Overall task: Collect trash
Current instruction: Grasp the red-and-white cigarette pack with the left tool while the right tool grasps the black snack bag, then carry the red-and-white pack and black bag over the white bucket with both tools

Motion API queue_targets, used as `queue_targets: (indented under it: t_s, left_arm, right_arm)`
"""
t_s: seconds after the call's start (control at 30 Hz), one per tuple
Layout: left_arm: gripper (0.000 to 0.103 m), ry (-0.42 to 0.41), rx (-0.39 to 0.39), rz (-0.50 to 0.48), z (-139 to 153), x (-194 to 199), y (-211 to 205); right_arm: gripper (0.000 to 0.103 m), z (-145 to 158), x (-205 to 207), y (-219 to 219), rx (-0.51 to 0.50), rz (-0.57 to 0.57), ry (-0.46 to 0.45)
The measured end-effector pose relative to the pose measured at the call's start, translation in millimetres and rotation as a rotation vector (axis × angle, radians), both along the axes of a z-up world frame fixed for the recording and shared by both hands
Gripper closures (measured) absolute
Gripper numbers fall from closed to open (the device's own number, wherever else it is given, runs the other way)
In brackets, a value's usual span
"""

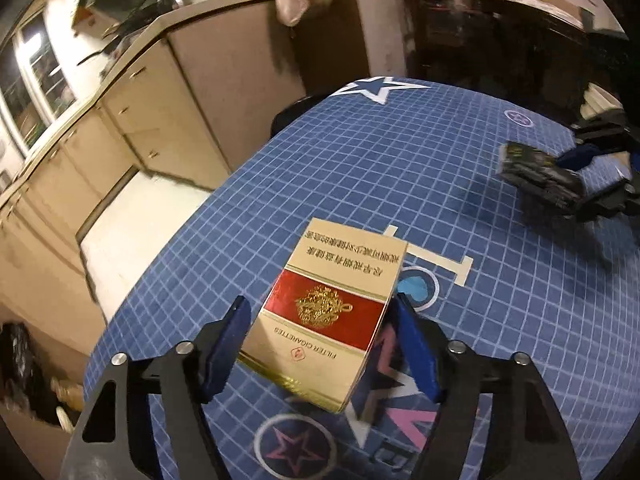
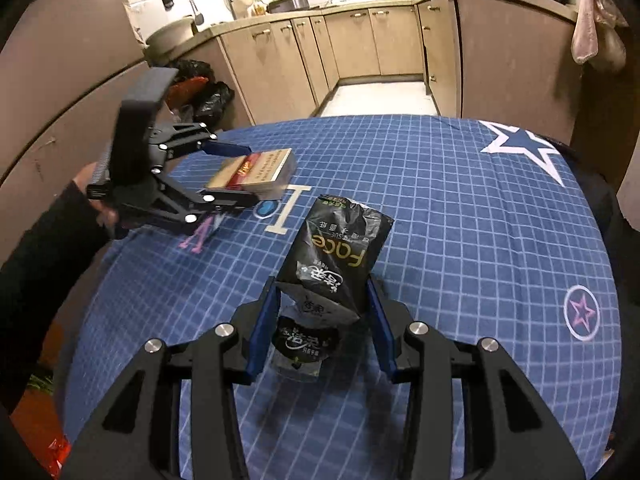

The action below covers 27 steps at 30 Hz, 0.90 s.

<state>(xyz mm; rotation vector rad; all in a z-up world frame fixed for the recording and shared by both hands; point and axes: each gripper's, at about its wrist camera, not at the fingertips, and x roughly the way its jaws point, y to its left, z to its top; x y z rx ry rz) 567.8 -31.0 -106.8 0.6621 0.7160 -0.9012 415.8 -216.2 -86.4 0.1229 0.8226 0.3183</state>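
so my right jaws (image 2: 322,316) are clamped on a crumpled black tissue packet (image 2: 338,256), both blue pads pressed into its lower end, and it sticks up out ahead of me above the blue gridded cloth on the worktop (image 2: 460,208). from my left side the same packet (image 1: 540,176) looks blurry, way over at the right edge of the cloth.

left jaws (image 1: 320,344) are fairly wide and sit around a gold and red cigarette carton (image 1: 324,312). the right pad is right up against the carton's edge, the left pad has a small gap to it, so it's straddled but not squeezed. the carton lies flat on the cloth, partly covering a white letter printed there. in the right view you can see that carton (image 2: 256,174) between the left pads, with a dark sleeve (image 2: 44,240) behind the handle.

kitchen cabinets (image 2: 360,40) run along the back.
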Motion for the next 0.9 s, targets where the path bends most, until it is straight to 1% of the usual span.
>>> queue_targets:
  t_s: [0.13,0.23,0.27,0.3,0.33,0.4,0.47,0.57,0.6,0.67,0.7,0.77,0.8,0.83,0.9]
  left_arm:
    - [0.037,0.002,0.011,0.134,4,-23,8]
    - [0.038,-0.034,0.010,0.246,5,-55,9]
    - [0.038,-0.032,0.007,0.294,5,-66,10]
    - [0.038,-0.052,0.013,0.367,5,-83,11]
    - [0.038,-0.057,0.008,0.414,7,-96,14]
    - [0.039,-0.042,-0.035,0.516,11,-126,22]
    - [0.039,-0.031,-0.075,0.598,14,-157,29]
    - [0.039,-0.046,-0.127,0.702,24,-197,35]
    - [0.039,-0.056,-0.132,0.733,26,-206,34]
    - [0.039,-0.063,-0.172,0.800,34,-232,34]
    - [0.039,-0.068,-0.181,0.815,35,-239,33]
    - [0.040,-0.126,-0.185,0.856,43,-260,25]
    - [0.040,-0.173,-0.176,0.885,46,-270,21]
    - [0.040,-0.191,-0.176,0.903,48,-274,20]
    - [0.040,-0.194,-0.197,0.934,53,-285,16]
  right_arm:
    - [0.062,3,-17,2,-0.008,-0.004,-0.020]
    - [0.063,-1,-27,3,0.000,-0.023,-0.023]
    - [0.063,-3,-31,3,0.006,-0.027,-0.021]
    - [0.063,-5,-37,4,0.004,-0.030,-0.018]
    - [0.063,-6,-43,5,-0.003,-0.032,-0.018]
    - [0.064,-10,-52,8,-0.009,-0.029,-0.015]
    - [0.064,-14,-66,13,-0.013,-0.029,-0.011]
    - [0.065,-14,-84,16,-0.018,-0.037,-0.021]
    - [0.065,-13,-92,17,-0.019,-0.040,-0.025]
    - [0.065,-11,-108,20,-0.038,-0.040,-0.041]
    - [0.065,-9,-119,23,-0.059,-0.041,-0.055]
    - [0.065,-6,-132,25,-0.077,-0.045,-0.073]
    - [0.065,-5,-140,26,-0.084,-0.049,-0.080]
    - [0.065,-5,-148,26,-0.092,-0.054,-0.086]
    - [0.065,-3,-163,24,-0.112,-0.065,-0.103]
